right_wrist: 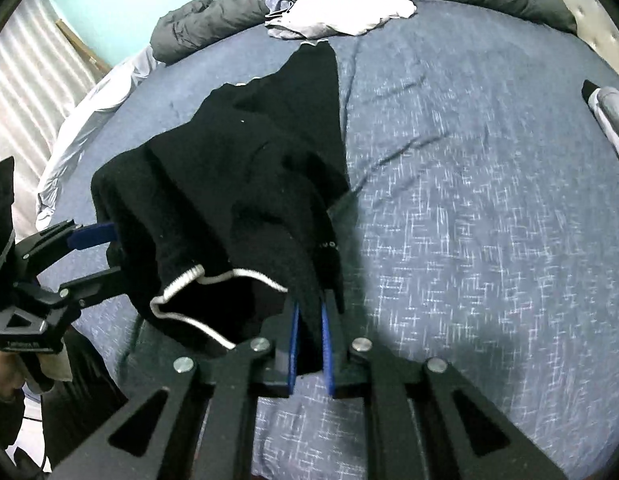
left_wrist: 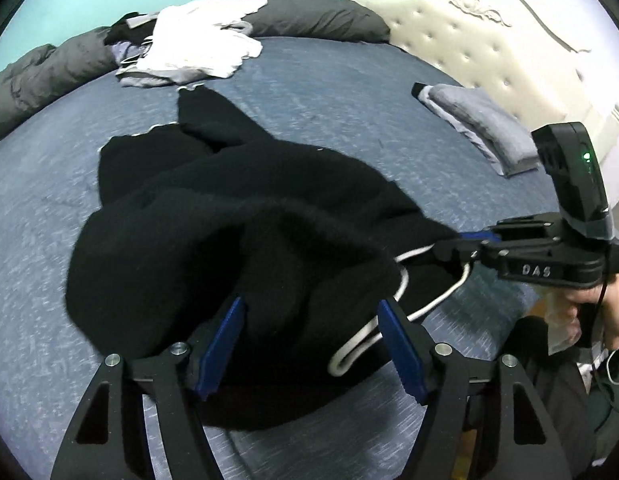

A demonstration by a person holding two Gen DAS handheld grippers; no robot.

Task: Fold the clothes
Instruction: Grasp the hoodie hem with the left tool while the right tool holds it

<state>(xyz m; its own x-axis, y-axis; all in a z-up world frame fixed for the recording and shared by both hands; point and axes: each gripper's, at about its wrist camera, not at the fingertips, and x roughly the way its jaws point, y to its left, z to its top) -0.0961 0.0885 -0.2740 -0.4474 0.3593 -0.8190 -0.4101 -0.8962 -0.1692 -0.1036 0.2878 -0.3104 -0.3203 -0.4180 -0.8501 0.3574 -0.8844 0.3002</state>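
Note:
A black fleece garment (left_wrist: 229, 208) with a white drawstring (left_wrist: 361, 344) is bunched on the blue bedsheet (left_wrist: 329, 92), its near part lifted. My right gripper (right_wrist: 309, 340) is shut on a fold of the black garment (right_wrist: 249, 168) beside the white drawstring (right_wrist: 213, 278). In the left wrist view the right gripper (left_wrist: 457, 246) pinches the cloth's right edge. My left gripper (left_wrist: 311, 344) is open, blue pads wide apart, with the cloth's near edge lying between them. From the right wrist view the left gripper (right_wrist: 97, 258) shows spread at the cloth's left edge.
A heap of white and grey clothes (left_wrist: 197, 48) lies at the far side against a dark grey duvet (left_wrist: 309, 16). A folded grey garment (left_wrist: 481, 124) sits at the right near the cream headboard (left_wrist: 469, 40). A hand (left_wrist: 613, 308) holds the right gripper.

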